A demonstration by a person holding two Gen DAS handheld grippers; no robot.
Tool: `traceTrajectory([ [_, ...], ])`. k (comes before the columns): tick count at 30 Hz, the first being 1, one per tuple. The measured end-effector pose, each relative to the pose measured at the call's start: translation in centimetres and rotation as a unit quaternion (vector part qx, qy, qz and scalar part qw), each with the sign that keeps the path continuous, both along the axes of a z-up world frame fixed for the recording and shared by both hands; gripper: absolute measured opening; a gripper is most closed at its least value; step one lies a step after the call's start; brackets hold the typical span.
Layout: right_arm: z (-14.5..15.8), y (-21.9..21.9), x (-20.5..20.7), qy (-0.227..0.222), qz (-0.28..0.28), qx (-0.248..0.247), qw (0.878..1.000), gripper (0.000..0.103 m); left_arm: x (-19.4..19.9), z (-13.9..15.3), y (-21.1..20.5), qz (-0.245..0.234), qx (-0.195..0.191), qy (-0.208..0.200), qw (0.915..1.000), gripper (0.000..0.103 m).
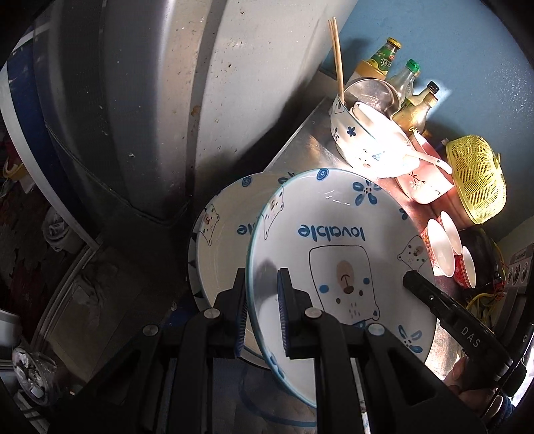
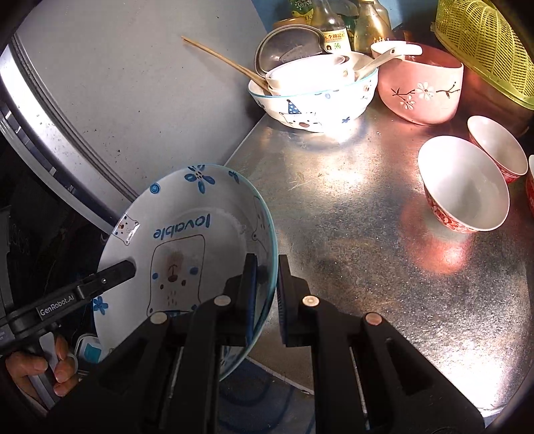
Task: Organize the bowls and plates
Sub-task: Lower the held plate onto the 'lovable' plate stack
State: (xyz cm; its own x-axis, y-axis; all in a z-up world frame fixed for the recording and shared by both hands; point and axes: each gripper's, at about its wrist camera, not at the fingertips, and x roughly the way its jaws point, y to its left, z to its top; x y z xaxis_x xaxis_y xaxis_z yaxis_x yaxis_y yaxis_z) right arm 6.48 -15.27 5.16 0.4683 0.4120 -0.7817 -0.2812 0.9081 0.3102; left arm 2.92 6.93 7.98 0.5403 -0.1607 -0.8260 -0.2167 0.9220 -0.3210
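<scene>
A white plate with a blue bear and "lovable" print [image 1: 337, 240] is held tilted above the metal counter's left edge. My left gripper [image 1: 262, 297] is shut on its left rim; my right gripper [image 2: 267, 283] is shut on its right rim [image 2: 187, 233]. Each gripper shows in the other's view, the right one [image 1: 414, 278] and the left one [image 2: 123, 267]. A second matching plate [image 1: 227, 240] lies just behind and below the held one. A large white bear bowl [image 2: 313, 100] holding smaller bowls, a spoon and chopsticks stands at the back, beside a pink flower bowl [image 2: 420, 86].
Red-patterned small bowls [image 2: 464, 183] sit on the right of the shiny metal counter [image 2: 350, 217]. A yellow mesh basket [image 2: 484, 43], bottles [image 2: 333, 30] and a steel bowl [image 2: 287, 43] stand at the back. A grey wall [image 2: 133, 83] rises to the left.
</scene>
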Motion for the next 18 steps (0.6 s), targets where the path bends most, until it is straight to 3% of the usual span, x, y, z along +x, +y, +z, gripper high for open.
traceTrajectory([
  [18,-1.8,3.1,2.0,0.008,0.018,-0.010,1.000,0.012,0.8,-1.3,2.4,0.018,0.005,0.015,0.9997,0.015],
])
